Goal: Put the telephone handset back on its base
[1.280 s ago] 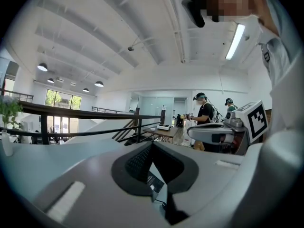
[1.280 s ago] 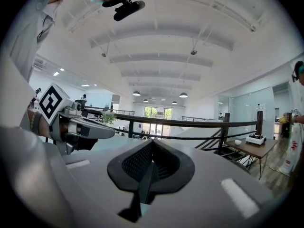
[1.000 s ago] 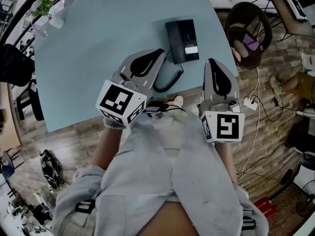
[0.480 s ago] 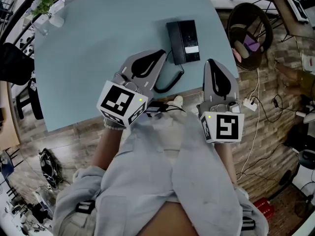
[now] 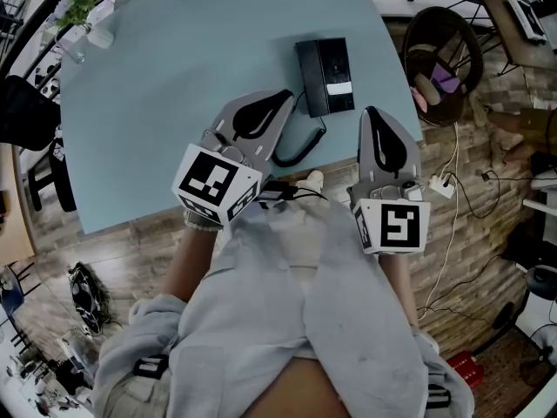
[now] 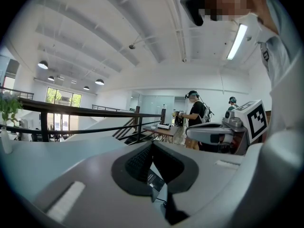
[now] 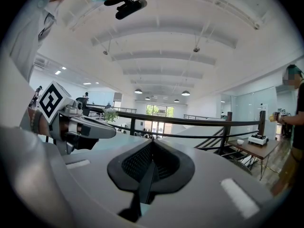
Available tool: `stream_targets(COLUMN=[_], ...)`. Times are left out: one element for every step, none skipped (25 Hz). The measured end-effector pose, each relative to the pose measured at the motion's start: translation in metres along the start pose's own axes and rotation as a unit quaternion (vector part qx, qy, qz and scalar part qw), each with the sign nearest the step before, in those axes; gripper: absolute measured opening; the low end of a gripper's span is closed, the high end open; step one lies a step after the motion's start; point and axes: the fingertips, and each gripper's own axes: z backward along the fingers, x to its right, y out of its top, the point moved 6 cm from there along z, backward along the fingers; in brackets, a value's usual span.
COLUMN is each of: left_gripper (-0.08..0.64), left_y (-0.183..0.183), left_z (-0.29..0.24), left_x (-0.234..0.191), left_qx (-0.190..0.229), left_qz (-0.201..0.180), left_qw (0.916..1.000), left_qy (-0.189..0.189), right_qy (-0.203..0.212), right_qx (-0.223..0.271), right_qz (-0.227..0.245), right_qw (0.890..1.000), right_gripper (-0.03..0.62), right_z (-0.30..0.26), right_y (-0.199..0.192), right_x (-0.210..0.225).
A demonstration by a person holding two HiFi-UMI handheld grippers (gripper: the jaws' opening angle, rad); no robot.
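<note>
A black telephone lies on the light blue table, toward its right side. Its handset looks seated along the base's left half, though I cannot tell for sure. The coiled cord curls from the phone toward the near edge and runs under my left gripper. That gripper hovers over the near edge just left of the phone, shut and empty. My right gripper hangs right of the cord, shut with nothing in it. A sliver of the phone shows below the closed jaws in the left gripper view.
A round wicker chair stands off the table's right edge. A power strip with cables lies on the wooden floor. A potted plant sits at the far left corner. People stand at a distant desk.
Both grippers hold the same places. A person's foot on the floor at the far right has moved away.
</note>
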Motion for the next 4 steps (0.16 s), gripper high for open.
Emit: stream_targets(left_gripper=[0.003,0.003,0.003,0.003], left_y=[0.0001,0.0002,0.0004,0.0006], left_z=[0.0000,0.0000,0.0000,-0.0001], left_x=[-0.0006,-0.0012,-0.0019,-0.0026], left_qx=[0.000,0.000,0.000,0.000], left_qz=[0.000,0.000,0.000,0.000], left_qw=[1.0000,1.0000,1.0000,1.0000], left_qy=[0.000,0.001,0.001,0.001], right_qy=[0.000,0.001,0.001,0.001], right_qx=[0.000,0.001,0.001,0.001], right_qz=[0.000,0.000,0.000,0.000], right_qw=[1.000,1.000,1.000,1.000], right_gripper=[0.006,0.006,0.006,0.006], right_z=[-0.0006,-0.0012,-0.0018,-0.0024], right_y=[0.0002,0.0006,0.0010,0.0014], right_x=[-0.0002,-0.0004,-0.0006,-0.0007])
